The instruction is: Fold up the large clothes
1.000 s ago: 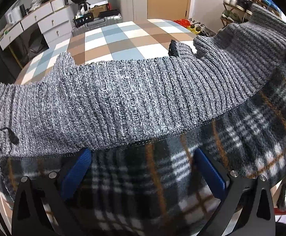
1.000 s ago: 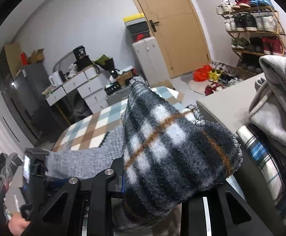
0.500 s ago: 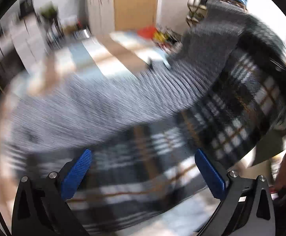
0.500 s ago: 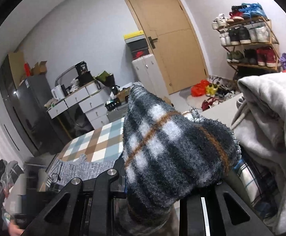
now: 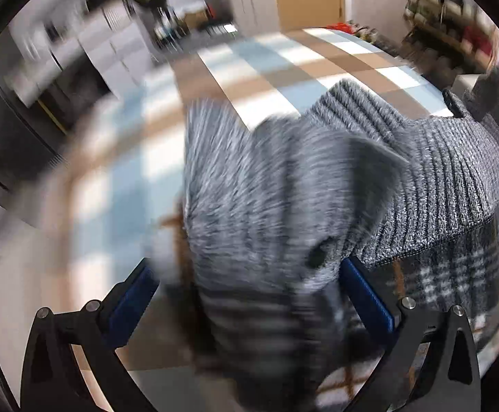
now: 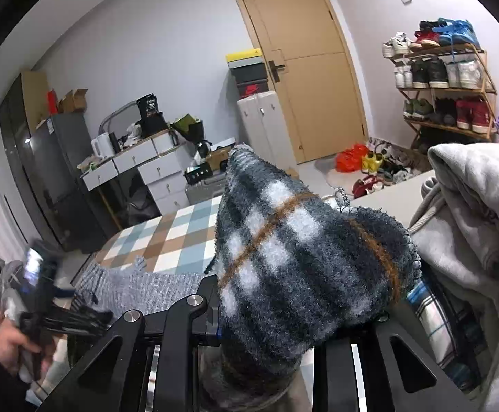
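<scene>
Up close in the right wrist view, the right gripper point(image 6: 284, 336) is clamped on a bunched corner of the large grey ribbed-knit garment with a dark plaid fleece lining point(image 6: 301, 267), the plaid side bulging above its black fingers. From there the grey knit side trails down to the left and lies across the bed with the blue, brown and white checked cover point(image 6: 180, 237). At the far left of that view the left gripper point(image 6: 60, 312) shows, blurred, in the person's left hand point(image 6: 9, 350).

The left wrist view is badly smeared by motion. The left gripper's blue-padded fingers point(image 5: 366, 295) stand wide apart, with a fold of the garment hanging between them; the blur hides whether the pads touch the cloth. Beyond it the knit spreads rightward over the checked cover.

Beside the bed on the right sits a heap of pale grey hooded sweatshirt point(image 6: 473, 223), and behind stand a tan wooden door point(image 6: 301, 68) and a wooden shoe rack point(image 6: 445, 82).
</scene>
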Demonstrator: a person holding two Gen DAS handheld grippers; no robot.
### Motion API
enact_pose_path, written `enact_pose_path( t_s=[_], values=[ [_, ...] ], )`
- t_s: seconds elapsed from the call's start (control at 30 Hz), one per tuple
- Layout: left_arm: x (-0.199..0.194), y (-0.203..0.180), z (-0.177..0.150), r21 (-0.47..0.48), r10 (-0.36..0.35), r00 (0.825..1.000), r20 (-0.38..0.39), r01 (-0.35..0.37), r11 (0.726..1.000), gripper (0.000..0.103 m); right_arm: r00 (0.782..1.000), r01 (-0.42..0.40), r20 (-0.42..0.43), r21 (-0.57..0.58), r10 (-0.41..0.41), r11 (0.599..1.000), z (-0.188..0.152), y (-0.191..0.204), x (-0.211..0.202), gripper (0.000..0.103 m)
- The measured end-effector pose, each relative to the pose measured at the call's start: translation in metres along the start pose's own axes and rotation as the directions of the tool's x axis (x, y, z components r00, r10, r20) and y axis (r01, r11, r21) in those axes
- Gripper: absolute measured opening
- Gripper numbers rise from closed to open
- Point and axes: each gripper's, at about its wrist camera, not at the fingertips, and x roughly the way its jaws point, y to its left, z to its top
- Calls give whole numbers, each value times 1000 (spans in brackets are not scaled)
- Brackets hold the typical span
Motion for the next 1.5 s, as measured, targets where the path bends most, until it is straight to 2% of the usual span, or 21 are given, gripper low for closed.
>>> enact_pose_path(
  t_s=[0.07,0.17,0.37,0.57,0.67,0.7,0.8,0.87,0.93,1.03,1.1,1.13,1.23,1.33,1.4,1.5],
  values=[
    [4,19,-5,-139,-140,989,-56,131,982,102,1000,1,0,-8,-1,1000,1,1,0,24],
    [8,31,-10,-249,-248,965,-83,221,943,102,1000,0,7,-30,1,1000,1,7,-1,24],
    [3,7,-20,-166,-279,951,-130,257,952,102,999,-17,44,-63,20,998,7,30,-7,24],
    [-18,18,-27,-174,-328,939,-102,308,935,102,995,-3,93,-233,25,973,2,90,-14,24],
    [-22,29,-30,-210,-404,908,-109,376,903,102,994,1,103,-279,29,960,3,121,-12,23],
    [-27,36,-33,-228,-413,906,-97,384,895,102,995,0,100,-286,30,958,4,132,-11,23],
    [-42,61,-39,-235,-410,911,-37,391,890,102,996,4,91,-322,27,947,7,159,-4,23],
    [-47,73,-43,-222,-409,912,-14,396,891,102,995,33,100,-383,6,923,2,184,0,23],
    [-44,77,-48,-220,-414,910,-15,401,889,102,992,79,120,-466,-26,881,-9,211,6,23],
    [-28,87,-53,-249,-422,905,-50,398,883,102,991,103,125,-579,-36,809,-36,250,18,23],
    [-16,96,-57,-302,-451,888,-83,409,861,102,993,92,116,-659,-19,746,-61,276,28,23],
    [-15,100,-59,-313,-455,886,-88,409,857,102,994,80,106,-686,-10,723,-71,284,32,22],
    [-30,112,-62,-314,-418,908,-33,387,867,102,998,38,61,-789,17,613,-110,310,48,21],
    [-50,121,-68,-334,-421,906,44,410,849,102,998,-57,-52,-860,24,508,-150,321,65,21],
    [-56,127,-67,-350,-429,899,88,431,832,102,993,-113,-114,-872,27,476,-168,319,70,22],
    [-64,125,-60,-342,-428,893,143,450,825,102,980,-192,-198,-874,34,445,-187,311,73,23]
  ],
)
